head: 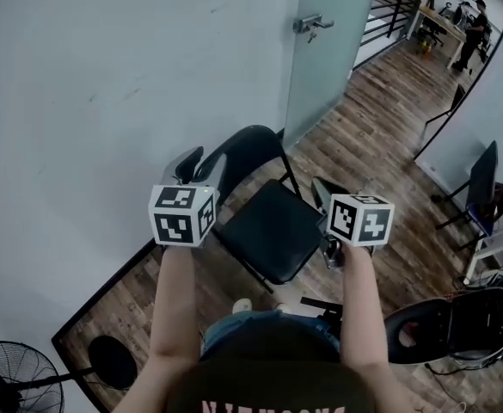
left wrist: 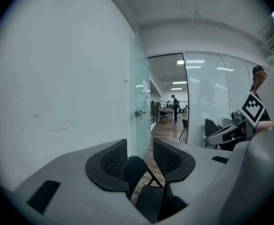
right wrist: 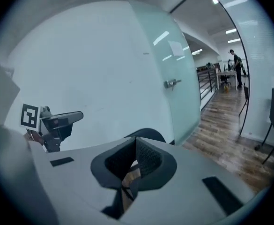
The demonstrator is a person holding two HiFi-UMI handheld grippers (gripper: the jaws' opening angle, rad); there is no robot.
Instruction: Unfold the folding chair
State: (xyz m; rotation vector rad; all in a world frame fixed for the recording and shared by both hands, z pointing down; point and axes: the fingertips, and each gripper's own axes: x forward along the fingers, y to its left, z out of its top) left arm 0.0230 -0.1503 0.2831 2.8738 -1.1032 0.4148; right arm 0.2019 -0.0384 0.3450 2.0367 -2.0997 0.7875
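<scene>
The black folding chair point(head: 272, 231) stands opened out on the wooden floor beside the white wall, seat flat and rounded backrest point(head: 247, 149) upright. My left gripper point(head: 201, 169) is held up over the chair's left side, with a gap between its jaws and nothing in them. In the left gripper view the chair's backrest point(left wrist: 136, 170) shows through that gap point(left wrist: 140, 153). My right gripper point(head: 327, 189) is up to the right of the seat, jaws shut and empty; its own view shows the tips together point(right wrist: 136, 146) and the backrest point(right wrist: 148, 134) beyond. Neither gripper touches the chair.
A white wall point(head: 105, 76) runs along the left, with a frosted glass door point(head: 328, 50) and its handle point(head: 311, 26) behind the chair. A floor fan point(head: 15, 377) stands at bottom left. Another black chair point(head: 483, 188) and a dark seat point(head: 457, 325) are on the right. A person point(head: 475, 24) stands far off.
</scene>
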